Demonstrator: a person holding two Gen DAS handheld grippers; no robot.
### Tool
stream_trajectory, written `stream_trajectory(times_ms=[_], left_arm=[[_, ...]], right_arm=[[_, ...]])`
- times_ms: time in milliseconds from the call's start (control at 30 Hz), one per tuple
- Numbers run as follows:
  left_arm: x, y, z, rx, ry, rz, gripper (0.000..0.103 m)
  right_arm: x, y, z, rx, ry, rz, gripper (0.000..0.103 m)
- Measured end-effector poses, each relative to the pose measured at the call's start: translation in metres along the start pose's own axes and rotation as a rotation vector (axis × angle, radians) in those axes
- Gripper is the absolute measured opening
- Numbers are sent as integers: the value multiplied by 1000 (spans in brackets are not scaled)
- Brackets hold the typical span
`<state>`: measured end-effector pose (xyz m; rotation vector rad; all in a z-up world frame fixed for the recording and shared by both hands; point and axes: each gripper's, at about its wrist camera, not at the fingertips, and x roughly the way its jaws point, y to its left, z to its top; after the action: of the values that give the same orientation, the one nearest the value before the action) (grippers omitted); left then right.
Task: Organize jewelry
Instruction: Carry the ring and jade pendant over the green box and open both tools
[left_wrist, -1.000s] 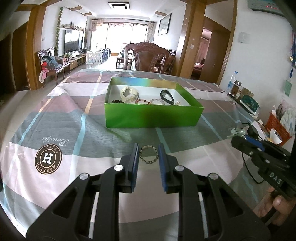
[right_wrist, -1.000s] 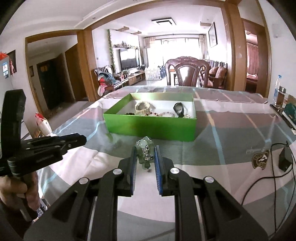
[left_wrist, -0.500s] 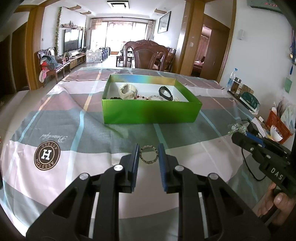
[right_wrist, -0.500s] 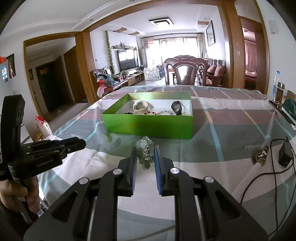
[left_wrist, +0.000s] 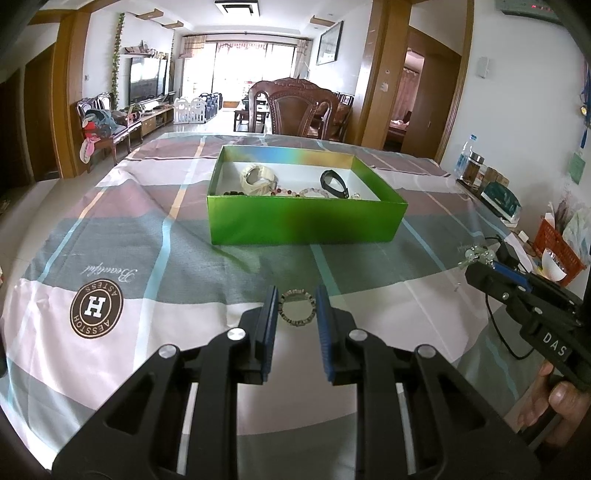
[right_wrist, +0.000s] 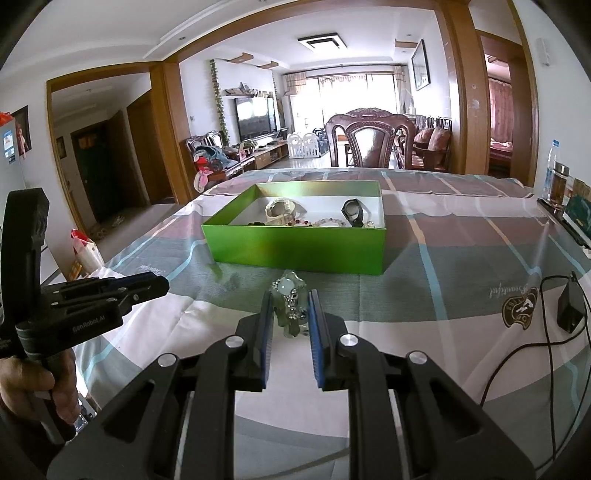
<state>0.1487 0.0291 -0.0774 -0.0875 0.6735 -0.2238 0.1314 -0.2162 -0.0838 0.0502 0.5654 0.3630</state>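
My left gripper (left_wrist: 296, 308) is shut on a dark beaded bracelet (left_wrist: 297, 308), held above the tablecloth in front of the green box (left_wrist: 306, 221). My right gripper (right_wrist: 290, 308) is shut on a pale green bead bracelet with silver charms (right_wrist: 290, 306), also above the cloth and short of the green box (right_wrist: 295, 247). The box holds a cream watch (left_wrist: 257, 179), a black band (left_wrist: 333, 182) and bead bracelets (left_wrist: 295, 192). The right gripper also shows at the right of the left wrist view (left_wrist: 476, 264); the left gripper shows at the left of the right wrist view (right_wrist: 147, 288).
A checked tablecloth (left_wrist: 110, 240) covers the table. A black charger and cable (right_wrist: 569, 314) lie at the right. An orange basket (left_wrist: 557, 251), a bottle and jars (left_wrist: 472, 162) stand along the right edge. A wooden chair (left_wrist: 299, 110) stands behind the table.
Both grippers have risen a little and drawn slightly closer to the green box, each still holding its bracelet.
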Motion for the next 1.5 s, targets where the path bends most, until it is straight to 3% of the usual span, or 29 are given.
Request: stream_trajectory(times_ms=[267,500,900,1200,1500], left_arm=[[-5,2,15,8,-20,-6,21],[-15,0,58,35,-97,3,21],[-12,-9,129,76,-154,-4,21],[22,-12,167,90,-112,-8,21],[73,-13,185,81,-36,3,21]], right_arm=[[2,-5,11,4,-6,12,18],[4,-13,53,-31,-64,-9,18],[23,-20,113,-59,-107,-13,18],[56,-28,136,-61,-72,-14,18],[101,-42,150,-14,-11,8,18]])
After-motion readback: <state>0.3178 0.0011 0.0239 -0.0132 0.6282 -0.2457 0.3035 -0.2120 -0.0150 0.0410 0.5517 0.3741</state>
